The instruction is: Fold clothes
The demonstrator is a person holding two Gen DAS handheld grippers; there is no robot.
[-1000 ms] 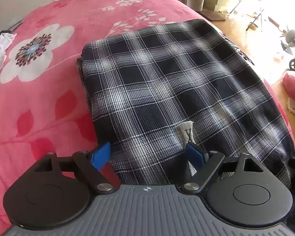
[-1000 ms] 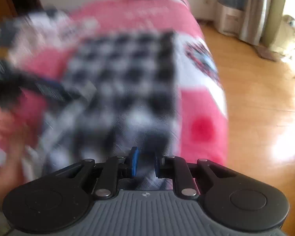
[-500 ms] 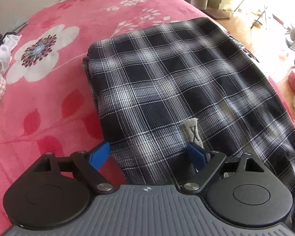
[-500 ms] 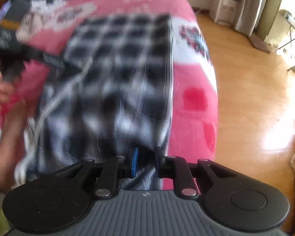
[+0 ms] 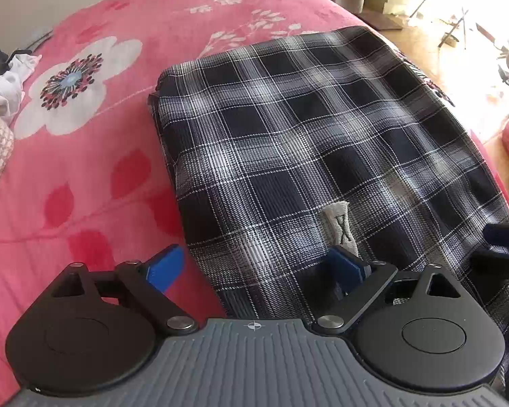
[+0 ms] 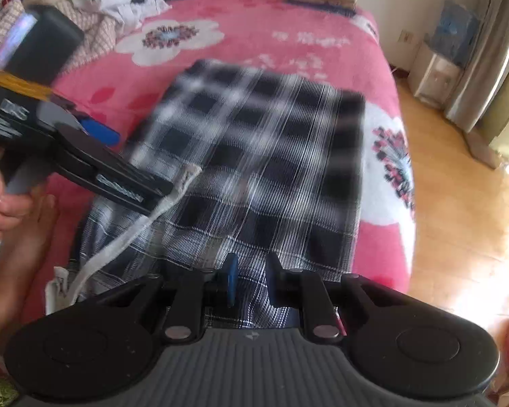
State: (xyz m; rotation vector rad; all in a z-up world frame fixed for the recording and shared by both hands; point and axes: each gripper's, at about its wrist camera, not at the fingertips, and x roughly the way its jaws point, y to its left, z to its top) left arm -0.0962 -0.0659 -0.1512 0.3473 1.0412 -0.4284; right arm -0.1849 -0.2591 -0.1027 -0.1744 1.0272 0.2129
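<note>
Plaid garment (image 5: 315,142) folded flat, rectangular

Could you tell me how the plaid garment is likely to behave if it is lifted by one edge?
The plaid garment would probably droop: it lies soft and layered on the pink blanket. It looks light. Its white drawstring may dangle or snag.

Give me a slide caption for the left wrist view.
Left claw open over the near edge of folded plaid garment, drawstring beside one finger, on pink floral blanket.
</note>
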